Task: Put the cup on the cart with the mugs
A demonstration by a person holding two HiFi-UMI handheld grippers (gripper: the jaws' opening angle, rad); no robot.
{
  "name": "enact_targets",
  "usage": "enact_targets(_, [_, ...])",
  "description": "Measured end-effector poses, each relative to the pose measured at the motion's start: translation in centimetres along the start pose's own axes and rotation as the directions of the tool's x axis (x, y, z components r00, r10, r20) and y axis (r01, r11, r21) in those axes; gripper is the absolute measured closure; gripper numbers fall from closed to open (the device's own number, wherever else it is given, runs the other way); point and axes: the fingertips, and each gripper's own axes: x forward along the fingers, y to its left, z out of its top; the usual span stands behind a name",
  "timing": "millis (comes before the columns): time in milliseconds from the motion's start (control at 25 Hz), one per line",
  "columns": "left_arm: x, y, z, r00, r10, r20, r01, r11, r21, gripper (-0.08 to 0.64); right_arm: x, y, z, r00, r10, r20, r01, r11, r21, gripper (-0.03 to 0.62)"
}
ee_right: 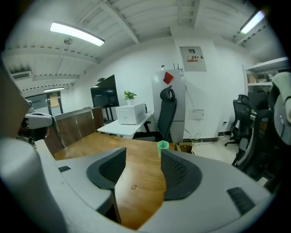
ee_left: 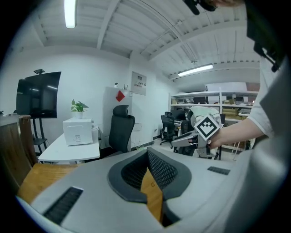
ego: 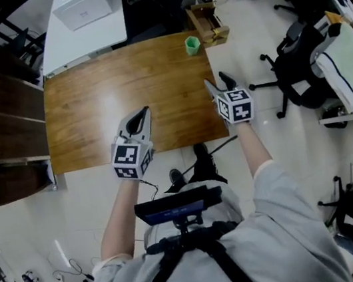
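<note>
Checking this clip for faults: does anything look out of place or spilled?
Nothing spilled or damaged. The green cup stands upright, alone near the wooden table's far right corner, close to its edge.

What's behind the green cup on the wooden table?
Behind the small green cup, past the wooden table's far edge: an open brown box and a black office chair. The table covers the chair's base.

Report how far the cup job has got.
Done: nothing; the green cup stands on the wooden table's far corner. In hand: the right tool is open and empty, lined up toward the cup; the left tool is shut and empty. Left: grasp the cup and carry it to the cart with the mugs, which no view shows.
</note>
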Motion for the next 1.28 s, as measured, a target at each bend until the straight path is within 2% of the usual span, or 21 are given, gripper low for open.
enact_targets(160, [3.1,0.5,0.2,0.999,0.016,-0.029,-0.016,1.000,-0.006,0.557,6.2,-2.3,-0.3,0.997,0.036,-0.069,-0.033,0.998,0.053,0.268])
enact_targets(280, [5.3,0.4,-0.3,0.998,0.020,-0.053,-0.021,1.000,-0.009,0.557,10.5,-4.2,-1.6,0.992,0.034,-0.122,-0.027,0.998,0.057,0.200])
enact_targets(520, [9.2,0.7,-1.4,0.994,0.033,-0.103,-0.037,0.999,-0.033,0.557,18.1,-6.4,-2.2,0.986,0.008,-0.169,-0.001,0.999,0.037,0.150])
enact_targets(840, [13.1,2.4,-3.0,0.989,0.057,-0.139,-0.066,0.996,-0.065,0.557,25.7,-8.3,-3.7,0.971,-0.034,-0.236,0.046,0.998,0.044,0.140])
enact_targets(1160, [14.3,3.7,-3.6,0.985,0.080,-0.150,-0.094,0.992,-0.088,0.557,28.9,-9.6,-3.9,0.961,-0.057,-0.270,0.067,0.997,0.026,0.140])
enact_targets(1280, [14.3,4.1,-3.6,0.984,0.094,-0.154,-0.110,0.990,-0.093,0.557,29.7,-9.5,-4.0,0.960,-0.039,-0.276,0.053,0.998,0.042,0.140])
